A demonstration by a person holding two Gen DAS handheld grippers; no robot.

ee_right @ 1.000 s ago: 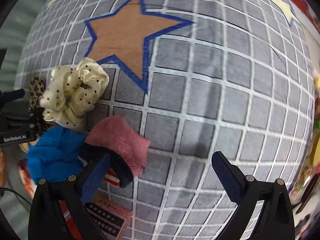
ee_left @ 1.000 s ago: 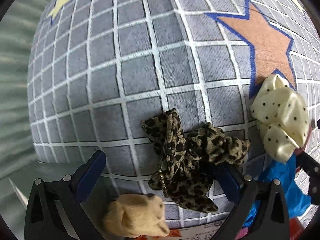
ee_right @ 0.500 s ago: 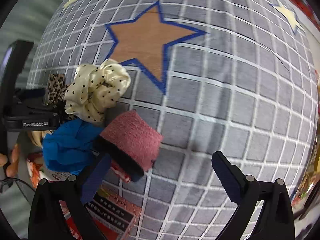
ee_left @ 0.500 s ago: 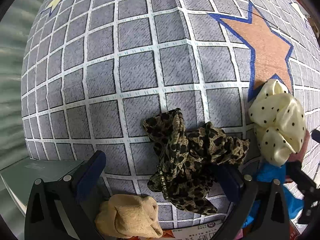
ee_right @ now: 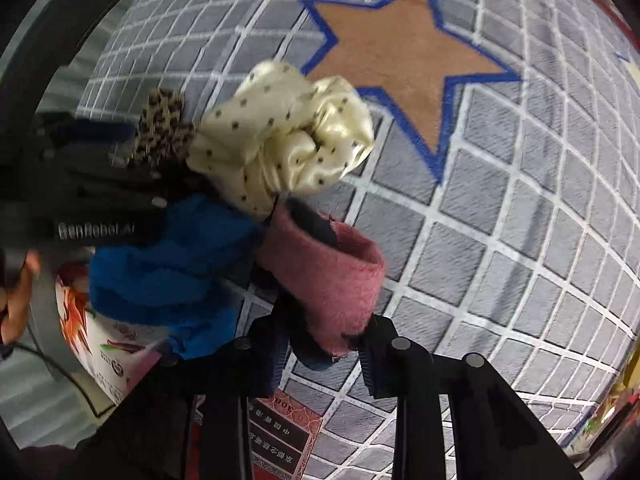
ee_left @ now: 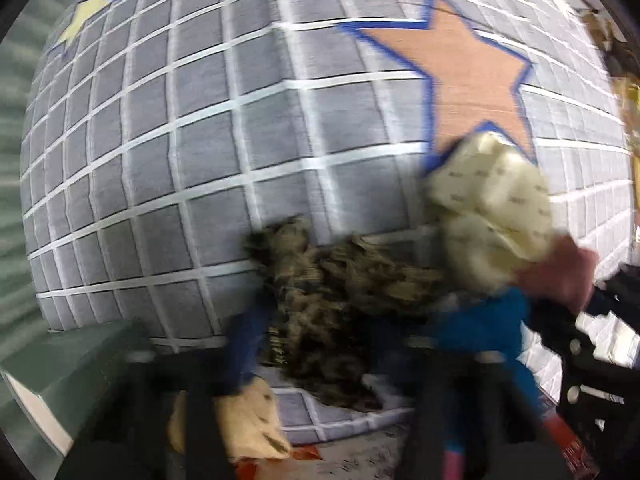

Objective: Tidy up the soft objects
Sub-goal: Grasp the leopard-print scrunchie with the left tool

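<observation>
Left wrist view, blurred: the left gripper (ee_left: pixel 316 344) has its jaws drawn close around the leopard scrunchie (ee_left: pixel 332 296); a beige cloth (ee_left: pixel 256 424) lies below it, a cream dotted scrunchie (ee_left: pixel 492 204) ahead to the right. Right wrist view, sharp: the right gripper (ee_right: pixel 324 352) pinches the pink band (ee_right: pixel 332 276); a blue scrunchie (ee_right: pixel 176 264) touches its left; only here the checked mat (ee_right: pixel 500 240) shows crisply.
</observation>
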